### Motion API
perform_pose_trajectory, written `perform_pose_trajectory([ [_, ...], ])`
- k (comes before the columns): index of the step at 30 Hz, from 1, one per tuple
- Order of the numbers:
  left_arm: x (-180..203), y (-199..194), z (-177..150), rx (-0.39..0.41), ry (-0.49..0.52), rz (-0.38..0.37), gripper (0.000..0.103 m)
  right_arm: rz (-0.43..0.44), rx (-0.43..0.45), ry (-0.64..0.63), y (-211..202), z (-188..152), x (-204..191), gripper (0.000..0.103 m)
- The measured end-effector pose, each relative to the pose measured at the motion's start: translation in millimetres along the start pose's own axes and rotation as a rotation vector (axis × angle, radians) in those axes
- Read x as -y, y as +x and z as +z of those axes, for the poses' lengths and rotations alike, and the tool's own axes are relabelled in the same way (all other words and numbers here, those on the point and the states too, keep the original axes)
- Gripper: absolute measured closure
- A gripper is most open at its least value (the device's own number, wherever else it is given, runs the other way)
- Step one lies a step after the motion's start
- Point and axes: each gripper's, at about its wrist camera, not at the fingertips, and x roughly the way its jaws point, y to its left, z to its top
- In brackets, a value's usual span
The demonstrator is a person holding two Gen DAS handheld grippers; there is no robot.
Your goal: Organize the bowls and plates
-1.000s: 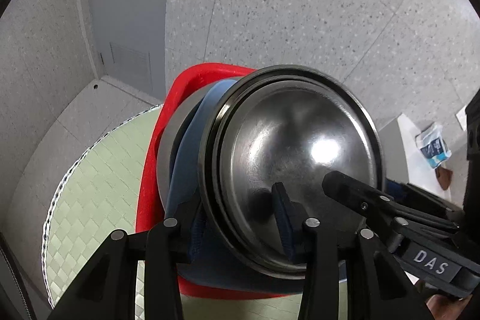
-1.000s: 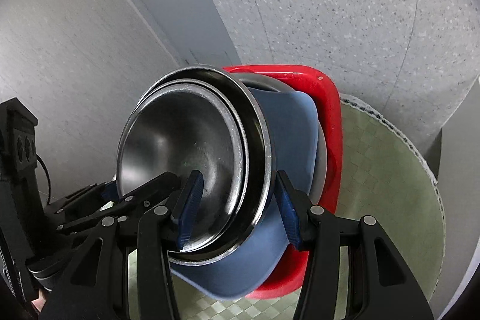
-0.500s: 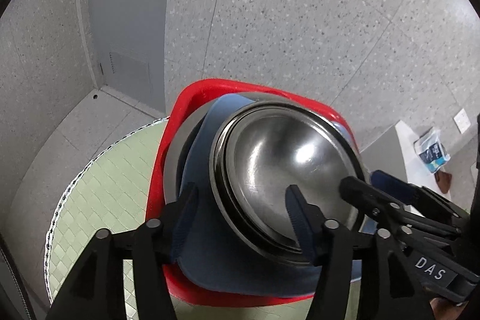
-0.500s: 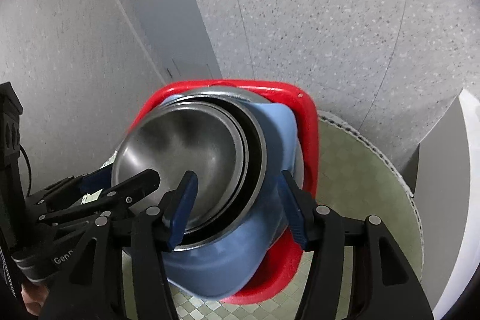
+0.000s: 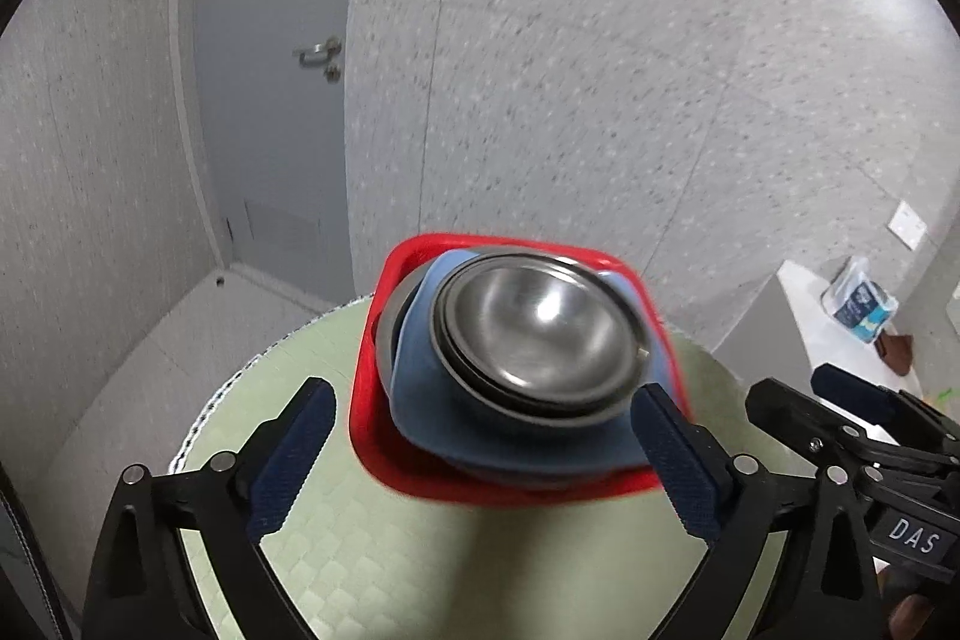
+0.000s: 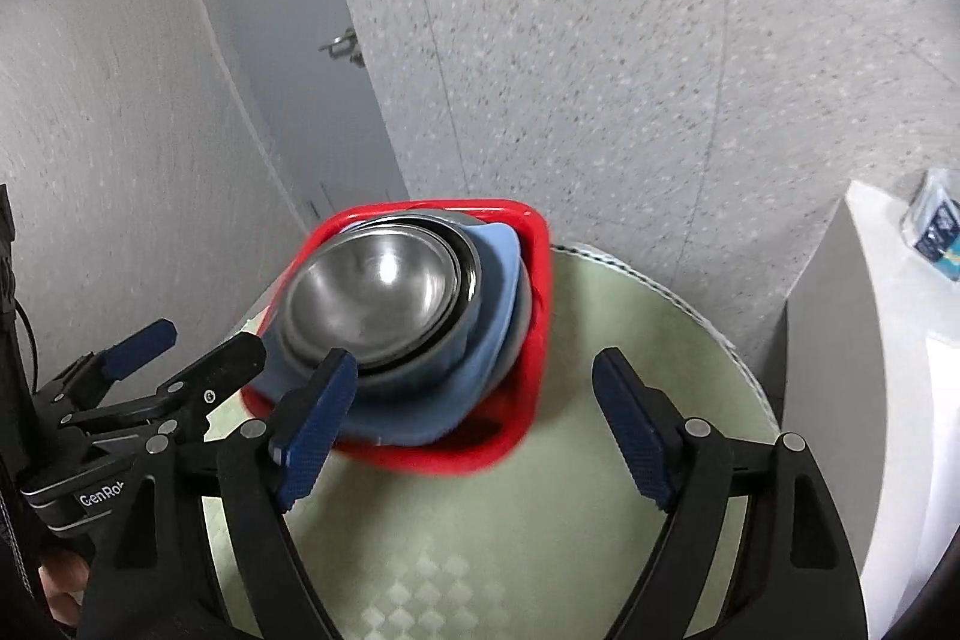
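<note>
Two views, same story. Left wrist: the left hand-held gripper (image 5: pixel 480 451) has its jaws opening wide with nothing gripped, and the steel bowl (image 5: pixel 537 325) sits nested in the stack on the blue plate (image 5: pixel 420 388), inside the red tray (image 5: pixel 384 436) at the far edge of the green tabletop (image 5: pixel 372 550). Right wrist: the right hand-held gripper (image 6: pixel 474 415) is opening too, empty, though its left pad looks close to the stack. My worry: that tray sits near the tabletop's edge, so a bump could tip the stack.
</note>
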Motion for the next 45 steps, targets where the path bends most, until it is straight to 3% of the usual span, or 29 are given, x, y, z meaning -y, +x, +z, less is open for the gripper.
perform_pose_trajectory([
  [10, 40, -144, -88, 0.184, 0.085, 0.01, 0.001, -0.021, 0.147, -0.008, -128, -66, 2, 0.009],
  [16, 67, -258, -183, 0.298, 0.114, 0.05, 0.001, -0.036, 0.253, -0.016, -216, -126, 0, 0.001],
  [24, 78, -385, -290, 0.331, 0.12, 0.036, 0.001, -0.084, 0.344, -0.004, -317, -205, -19, 0.0],
  [35, 32, -549, -416, 0.417, 0.12, -0.007, 0.001, -0.147, 0.445, -0.005, -416, -302, -87, 0.0],
  [45, -50, -678, -518, 0.391, 0.185, -0.045, 0.001, -0.223, 0.461, 0.074, -483, -401, -164, 0.0],
])
